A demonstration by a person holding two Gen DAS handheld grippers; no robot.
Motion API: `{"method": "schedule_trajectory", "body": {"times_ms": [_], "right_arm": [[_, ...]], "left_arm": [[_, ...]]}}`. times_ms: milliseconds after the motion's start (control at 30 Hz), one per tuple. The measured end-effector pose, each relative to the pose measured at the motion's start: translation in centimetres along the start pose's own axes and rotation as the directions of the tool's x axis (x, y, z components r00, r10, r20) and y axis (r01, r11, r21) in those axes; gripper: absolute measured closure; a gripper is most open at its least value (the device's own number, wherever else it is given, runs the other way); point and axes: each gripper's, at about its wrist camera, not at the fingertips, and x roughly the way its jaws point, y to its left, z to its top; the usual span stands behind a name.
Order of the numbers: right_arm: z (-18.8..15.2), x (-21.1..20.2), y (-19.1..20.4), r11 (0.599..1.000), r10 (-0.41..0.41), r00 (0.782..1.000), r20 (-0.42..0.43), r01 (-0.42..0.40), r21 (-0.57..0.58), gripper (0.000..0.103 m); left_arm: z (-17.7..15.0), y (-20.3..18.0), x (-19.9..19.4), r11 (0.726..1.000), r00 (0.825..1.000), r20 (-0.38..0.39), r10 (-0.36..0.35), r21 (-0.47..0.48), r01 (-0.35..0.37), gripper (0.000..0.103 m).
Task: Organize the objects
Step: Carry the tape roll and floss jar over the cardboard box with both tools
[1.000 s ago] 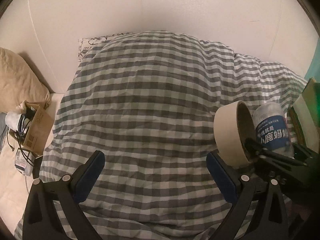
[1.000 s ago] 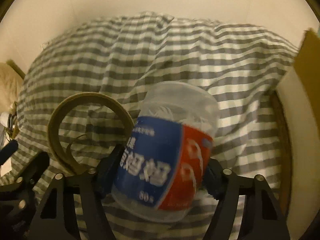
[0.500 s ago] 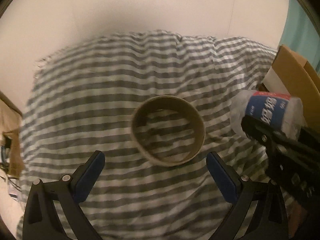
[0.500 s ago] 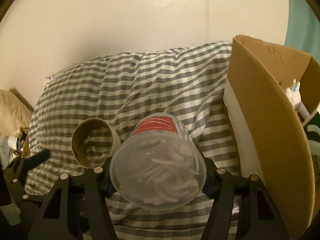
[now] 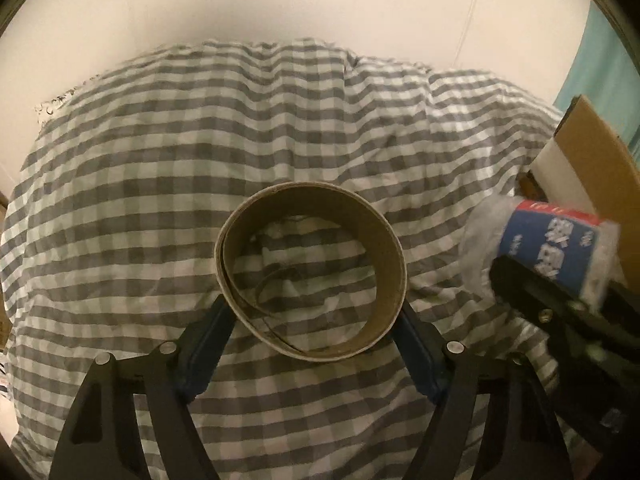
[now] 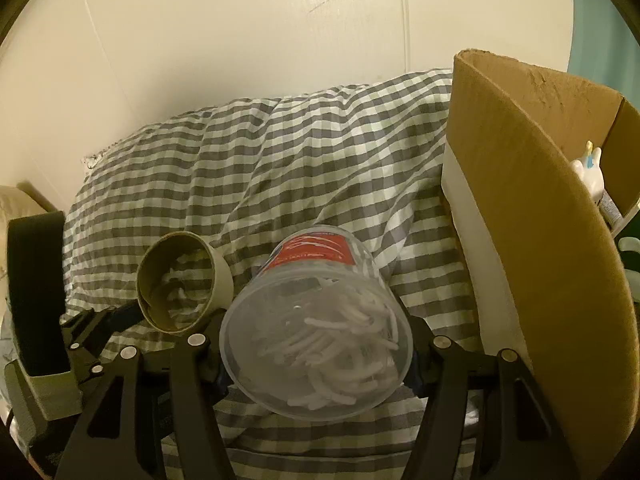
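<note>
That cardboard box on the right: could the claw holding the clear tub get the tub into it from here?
Probably yes. The right claw grips the clear tub just beside the cardboard box, whose top is open. Its tall near flap stands between them, so the tub would likely have to go up over it.

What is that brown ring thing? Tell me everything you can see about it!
The tape roll is a wide ring with a brown cardboard inside and a pale tan outer band. It is nearly used up, with a loose strip curling inside. Its open hole faces the left camera, so the checked blanket shows through it. It sits between the blue pads of the left gripper, whose jaws are closing, a pad at each side. In the right view it hangs left of the clear tub.
</note>
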Motion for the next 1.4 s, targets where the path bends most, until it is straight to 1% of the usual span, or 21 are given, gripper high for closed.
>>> {"method": "schedule_trajectory", "body": {"times_ms": [67, 167, 233, 300, 333, 367, 400, 467, 533, 600, 633, 667, 700, 733, 800, 867, 1000, 1133, 1200, 1367, 1400], "right_arm": [[0.0, 0.1, 0.1, 1.0, 0.004, 1.0, -0.005, -0.004, -0.003, 0.041], [-0.1, -0.2, 0.5, 1.0, 0.015, 1.0, -0.002, -0.015, -0.023, 0.041], [0.0, -1.2, 1.3, 0.997, 0.038, 0.999, -0.013, -0.039, -0.069, 0.041], [0.3, -3.0, 2.2, 0.992, 0.049, 0.999, 0.004, -0.048, -0.12, 0.041], [0.4, -3.9, 2.5, 0.989, 0.05, 0.999, 0.014, -0.047, -0.138, 0.041], [0.6, -5.3, 2.7, 0.987, 0.053, 0.998, 0.031, -0.047, -0.154, 0.041], [0.7, -6.9, 2.8, 0.985, 0.062, 0.997, 0.045, -0.054, -0.167, 0.041], [0.9, -9.5, 2.9, 0.981, 0.081, 0.995, 0.064, -0.069, -0.182, 0.041], [1.4, -13.0, 2.8, 0.979, 0.099, 0.991, 0.089, -0.081, -0.188, 0.041], [1.6, -15.5, 3.1, 0.978, 0.095, 0.989, 0.117, -0.071, -0.195, 0.041], [1.6, -17.0, 3.0, 0.978, 0.086, 0.988, 0.132, -0.058, -0.202, 0.041], [1.6, -18.1, 2.9, 0.977, 0.08, 0.986, 0.143, -0.049, -0.207, 0.041], [1.4, -19.5, 2.7, 0.976, 0.074, 0.985, 0.157, -0.039, -0.215, 0.041], [1.2, -20.5, 2.5, 0.974, 0.07, 0.984, 0.165, -0.032, -0.222, 0.041], [0.5, -21.7, 1.9, 0.972, 0.059, 0.983, 0.172, -0.017, -0.233, 0.041], [-0.2, -22.0, 1.6, 0.971, 0.052, 0.986, 0.16, -0.013, -0.239, 0.041], [-1.2, -20.0, 1.4, 0.971, 0.057, 0.992, 0.109, -0.03, -0.236, 0.041], [-1.9, -16.9, 2.1, 0.969, 0.075, 0.995, 0.066, -0.057, -0.242, 0.041], [-2.3, -14.8, 2.6, 0.966, 0.075, 0.996, 0.043, -0.062, -0.25, 0.041], [-2.5, -9.5, 3.1, 0.964, 0.058, 0.998, -0.013, -0.059, -0.26, 0.041], [-2.4, -8.3, 3.1, 0.964, 0.054, 0.998, -0.024, -0.059, -0.258, 0.041]], "left_arm": [[-0.2, 0.1, -1.0, 1.0, 1.0, 0.023, 0.008, -0.012, -0.008, 0.024], [-0.7, 0.3, -2.7, 0.999, 0.999, 0.012, 0.042, -0.022, -0.041, 0.024], [-0.9, 0.9, -4.2, 0.999, 0.999, 0.024, 0.035, -0.041, -0.034, 0.025], [-1.1, 1.6, -6.6, 0.997, 0.998, 0.04, 0.042, -0.069, -0.039, 0.026], [-1.6, 1.6, -7.7, 0.996, 0.998, 0.051, 0.048, -0.076, -0.044, 0.059], [-1.6, 1.6, -9.2, 0.995, 0.996, 0.065, 0.054, -0.085, -0.049, 0.078], [-1.7, 1.7, -10.5, 0.994, 0.996, 0.072, 0.061, -0.095, -0.054, 0.085], [-1.9, 1.5, -14.1, 0.995, 0.993, 0.11, 0.046, -0.092, -0.036, 0.085], [-2.1, 1.2, -16.3, 0.997, 0.989, 0.136, 0.049, -0.069, -0.04, 0.085], [-2.4, 1.1, -17.8, 0.997, 0.989, 0.146, 0.019, -0.078, -0.008, 0.085], [-2.7, 1.3, -18.4, 0.996, 0.99, 0.144, -0.003, -0.085, 0.015, 0.084], [-3.3, 1.8, -19.1, 0.995, 0.989, 0.146, -0.004, -0.098, 0.019, 0.083], [-3.8, 2.2, -19.5, 0.994, 0.989, 0.15, 0.009, -0.106, 0.007, 0.073], [-4.1, 2.3, -19.6, 0.994, 0.988, 0.151, 0.025, -0.11, -0.008, 0.05], [-4.7, 2.7, -19.6, 0.991, 0.986, 0.156, 0.061, -0.124, -0.041, 0.027], [-5.2, 2.9, -19.2, 0.991, 0.984, 0.158, 0.079, -0.12, -0.06, 0.025], [-5.5, 3.2, -17.1, 0.988, 0.987, 0.108, 0.122, -0.105, -0.111, 0.022], [-5.6, 3.5, -14.1, 0.991, 0.992, 0.08, 0.1, -0.098, -0.092, 0.022], [-5.5, 3.4, -12.0, 0.992, 0.993, 0.058, 0.101, -0.079, -0.096, 0.022], [-4.1, 2.6, -7.1, 0.995, 0.995, -0.037, 0.097, -0.035, -0.098, 0.022], [-3.7, 2.6, -6.4, 0.996, 0.995, -0.042, 0.088, -0.031, -0.089, 0.022]]}}
